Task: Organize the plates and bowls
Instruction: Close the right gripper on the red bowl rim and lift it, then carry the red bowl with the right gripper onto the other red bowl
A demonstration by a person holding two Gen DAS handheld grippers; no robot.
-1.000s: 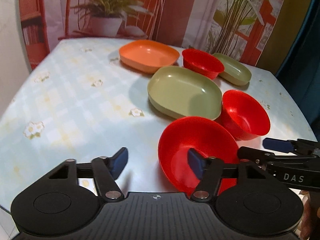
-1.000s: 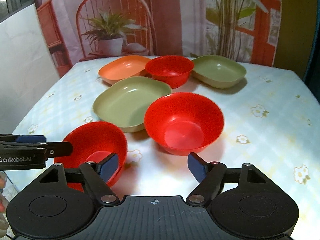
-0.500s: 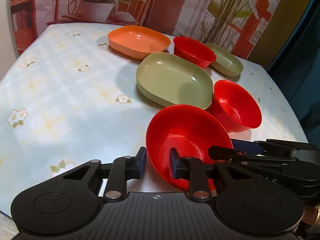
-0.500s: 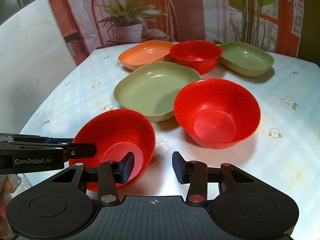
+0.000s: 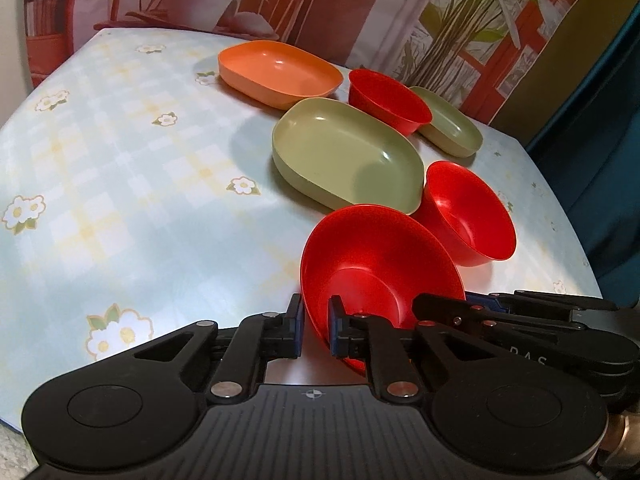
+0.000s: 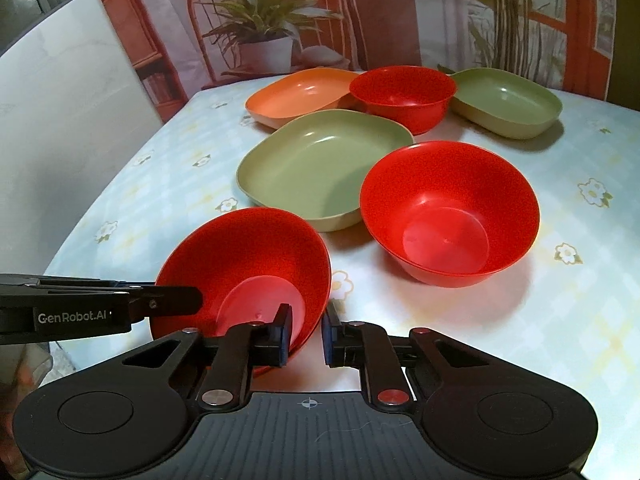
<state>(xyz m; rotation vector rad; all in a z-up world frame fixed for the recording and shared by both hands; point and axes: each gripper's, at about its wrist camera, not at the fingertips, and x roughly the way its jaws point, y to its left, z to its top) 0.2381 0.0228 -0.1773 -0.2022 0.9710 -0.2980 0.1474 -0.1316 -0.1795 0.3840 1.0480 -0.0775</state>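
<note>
both grippers have closed since the earlier frames, when their fingers stood wide apart. the left gripper [image 5: 315,326] now pinches the near rim of the nearest red bowl [image 5: 372,264], one pad outside the wall and one inside. the right gripper [image 6: 305,334] pinches the same bowl's [image 6: 248,256] opposite rim. the bowl sits tilted by the near edge of the table [image 5: 120,168]; its underside is hidden, so i cannot tell whether it touches the cloth. each gripper's body cuts off the bowl's lowest part.

a second red bowl [image 6: 450,208] stands just beside it, touching the large green plate [image 6: 320,160]. toward the far edge are an orange plate [image 6: 300,92], a third red bowl [image 6: 402,94] and a smaller green plate [image 6: 508,100], its near side partly hidden in the left view.
</note>
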